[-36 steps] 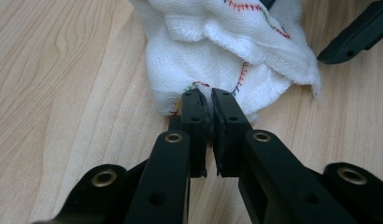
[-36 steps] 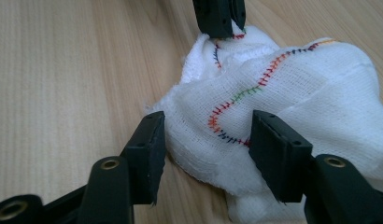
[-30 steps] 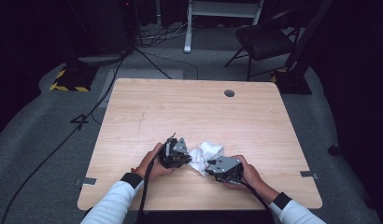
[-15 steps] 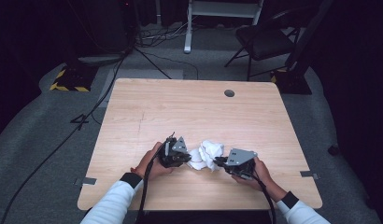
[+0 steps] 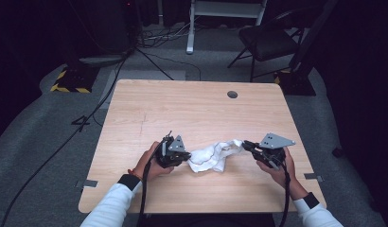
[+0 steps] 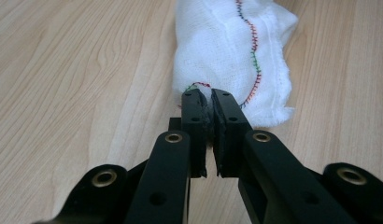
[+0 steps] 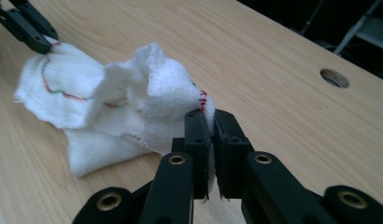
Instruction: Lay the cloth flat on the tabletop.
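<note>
A white cloth (image 5: 212, 157) with coloured edge stitching lies bunched on the wooden table (image 5: 192, 109) near its front edge. My left gripper (image 5: 186, 156) is shut on the cloth's left end; in the left gripper view the gripper (image 6: 210, 95) pinches the stitched hem of the cloth (image 6: 236, 51). My right gripper (image 5: 244, 144) is shut on the right end, holding it a little off the table. The right gripper view has that gripper (image 7: 209, 113) clamped on a stitched corner of the cloth (image 7: 133, 102), with the left gripper (image 7: 28, 30) farther off at the top left.
A round cable hole (image 5: 232, 94) sits at the table's far right. Beyond the far edge are a black chair (image 5: 268, 42), cables on the floor and a yellow-and-black striped block (image 5: 69, 82). Bare wood spans the far half of the table.
My right gripper has moved to the right with the cloth's corner, stretching the bunched cloth out between the two grippers. The left gripper has stayed where it was.
</note>
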The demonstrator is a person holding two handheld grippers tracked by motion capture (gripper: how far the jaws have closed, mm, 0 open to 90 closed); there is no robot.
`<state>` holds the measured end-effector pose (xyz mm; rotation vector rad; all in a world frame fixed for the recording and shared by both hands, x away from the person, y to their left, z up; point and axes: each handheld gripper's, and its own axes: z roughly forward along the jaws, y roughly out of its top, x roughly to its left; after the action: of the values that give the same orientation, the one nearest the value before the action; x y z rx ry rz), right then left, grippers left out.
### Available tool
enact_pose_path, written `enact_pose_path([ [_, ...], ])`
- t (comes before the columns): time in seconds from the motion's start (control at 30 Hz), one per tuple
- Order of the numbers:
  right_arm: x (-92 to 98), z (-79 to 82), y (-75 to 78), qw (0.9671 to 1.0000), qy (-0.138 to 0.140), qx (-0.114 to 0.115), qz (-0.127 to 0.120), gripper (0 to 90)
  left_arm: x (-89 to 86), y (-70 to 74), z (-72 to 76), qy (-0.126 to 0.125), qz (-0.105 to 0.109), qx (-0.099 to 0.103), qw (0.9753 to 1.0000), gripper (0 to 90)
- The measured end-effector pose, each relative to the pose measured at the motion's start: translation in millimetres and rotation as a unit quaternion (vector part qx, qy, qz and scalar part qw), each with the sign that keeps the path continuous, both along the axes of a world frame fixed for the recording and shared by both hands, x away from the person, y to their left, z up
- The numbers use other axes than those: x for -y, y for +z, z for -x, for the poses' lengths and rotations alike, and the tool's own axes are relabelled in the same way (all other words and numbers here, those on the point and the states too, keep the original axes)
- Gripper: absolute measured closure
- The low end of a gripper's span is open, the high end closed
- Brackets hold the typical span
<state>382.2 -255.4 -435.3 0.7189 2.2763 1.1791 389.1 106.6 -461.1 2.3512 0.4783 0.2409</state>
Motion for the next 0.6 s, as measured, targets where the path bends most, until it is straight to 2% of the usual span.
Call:
enact_pose_path([
  [0.17,10.4,-11.6,-9.8,0.9993,-0.023,-0.027,0.009,84.9,-4.8,-1.6,-2.3,0.007,-0.001,-0.003,1.0000,84.4],
  [0.3,11.6,-18.2,-18.3,0.9984,-0.028,-0.045,0.018,85.0,-5.3,-3.9,-3.8,0.020,-0.008,-0.004,0.9998,82.0],
  [0.43,9.6,-21.1,-24.2,0.9979,-0.030,-0.051,0.027,84.9,-5.3,-5.1,-2.7,0.020,-0.009,-0.004,0.9998,70.8],
  [0.53,8.7,-24.3,-29.0,0.9973,-0.033,-0.054,0.036,84.6,-2.1,-3.5,3.4,0.018,-0.003,0.004,0.9998,53.8],
  [0.6,8.8,-26.4,-31.6,0.9969,-0.037,-0.059,0.038,84.5,0.8,-1.2,10.7,0.017,-0.010,0.016,0.9997,40.0],
])
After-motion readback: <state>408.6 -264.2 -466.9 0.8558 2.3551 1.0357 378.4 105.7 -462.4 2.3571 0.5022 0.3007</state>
